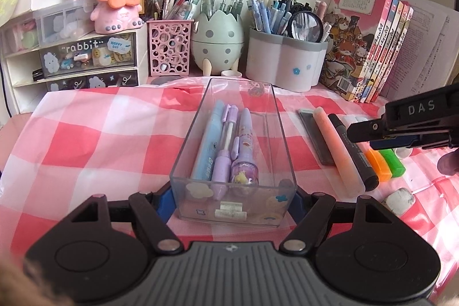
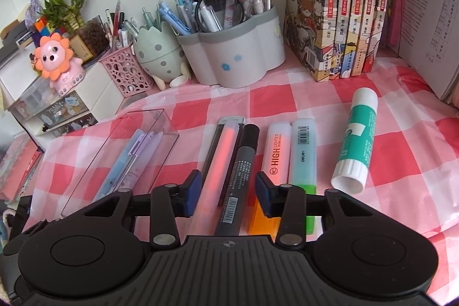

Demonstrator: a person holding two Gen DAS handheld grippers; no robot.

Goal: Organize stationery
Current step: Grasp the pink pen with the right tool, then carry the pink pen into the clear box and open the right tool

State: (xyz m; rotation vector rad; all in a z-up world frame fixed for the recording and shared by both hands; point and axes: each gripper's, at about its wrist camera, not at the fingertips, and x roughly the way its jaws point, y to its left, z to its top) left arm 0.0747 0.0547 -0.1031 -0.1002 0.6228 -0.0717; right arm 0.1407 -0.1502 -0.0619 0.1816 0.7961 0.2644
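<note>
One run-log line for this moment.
left gripper: shut on clear tray | right gripper: open, straddling pink pen, black marker | tray: three pens
</note>
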